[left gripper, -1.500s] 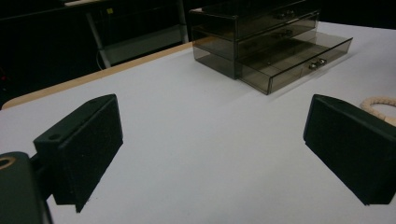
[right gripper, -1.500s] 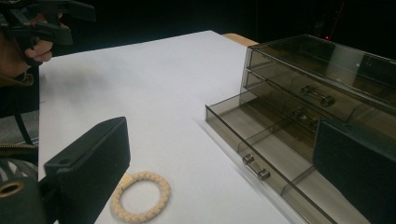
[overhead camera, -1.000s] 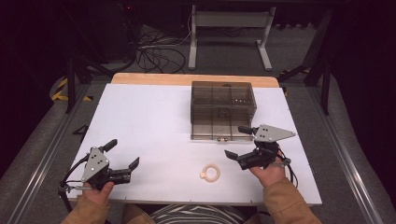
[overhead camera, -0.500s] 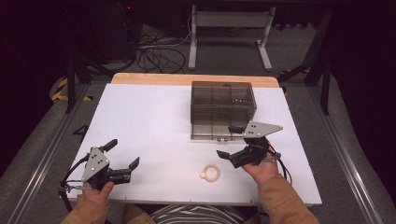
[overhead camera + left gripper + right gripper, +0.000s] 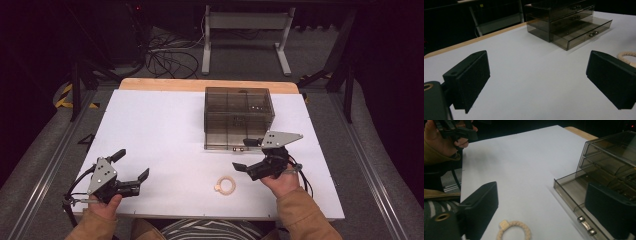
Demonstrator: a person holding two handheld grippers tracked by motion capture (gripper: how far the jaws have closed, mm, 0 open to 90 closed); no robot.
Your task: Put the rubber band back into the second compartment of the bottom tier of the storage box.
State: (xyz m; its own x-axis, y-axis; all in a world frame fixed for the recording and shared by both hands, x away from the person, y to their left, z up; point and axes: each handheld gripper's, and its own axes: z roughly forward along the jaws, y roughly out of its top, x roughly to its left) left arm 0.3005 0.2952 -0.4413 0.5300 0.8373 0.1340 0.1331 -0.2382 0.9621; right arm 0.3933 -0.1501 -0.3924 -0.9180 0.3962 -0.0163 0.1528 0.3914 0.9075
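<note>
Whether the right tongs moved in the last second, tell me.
Yes: the right tongs slid slightly left along the front of the drawer box, toward the ring; their jaws have just been closing, with nothing between them.

We see a white table [image 5: 165, 130] with a strip of bare wood along its far edge. On it, right of centre toward the far side, stands a smoky transparent drawer box [image 5: 239, 116] with its bottom drawer [image 5: 574, 192] pulled partly open. Near the front edge, just nearer than the box, a cream braided ring [image 5: 225, 186] lies flat on the white surface.
</note>
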